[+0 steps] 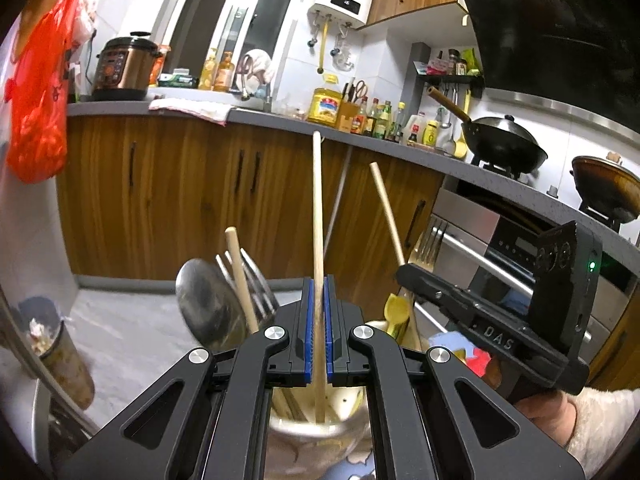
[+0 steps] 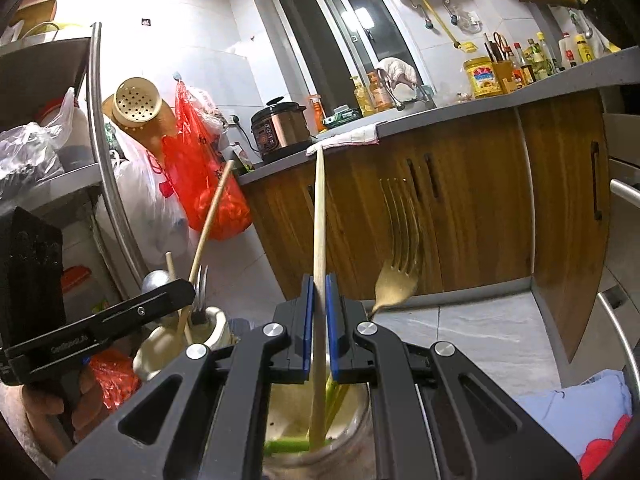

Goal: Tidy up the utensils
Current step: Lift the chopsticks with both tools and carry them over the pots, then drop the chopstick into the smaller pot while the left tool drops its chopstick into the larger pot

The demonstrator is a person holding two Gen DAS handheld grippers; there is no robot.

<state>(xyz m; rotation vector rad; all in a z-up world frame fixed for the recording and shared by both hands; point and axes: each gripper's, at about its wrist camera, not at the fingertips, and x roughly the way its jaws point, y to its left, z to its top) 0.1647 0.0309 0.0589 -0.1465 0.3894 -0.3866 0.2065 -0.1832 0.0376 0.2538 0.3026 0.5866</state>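
My left gripper (image 1: 319,284) is shut on a wooden chopstick (image 1: 317,208) that stands almost upright, its lower end inside a cream holder (image 1: 340,412). A steel spoon (image 1: 204,300), a fork (image 1: 258,284) and another chopstick (image 1: 240,276) stick up just left of it. My right gripper (image 2: 319,280) is shut on a second chopstick (image 2: 319,216), whose lower end sits in a jar (image 2: 352,432) with green sticks. A gold fork (image 2: 400,248) stands to its right. Each gripper shows in the other's view: the right gripper (image 1: 412,276) and the left gripper (image 2: 184,288).
Wooden cabinets (image 1: 180,192) under a grey counter (image 1: 280,118) run across the back, with a pressure cooker (image 1: 122,68), bottles and a wok (image 1: 504,144). A red bag (image 2: 204,184) hangs at the left by a metal rack (image 2: 100,140). A bin (image 1: 60,356) stands on the floor.
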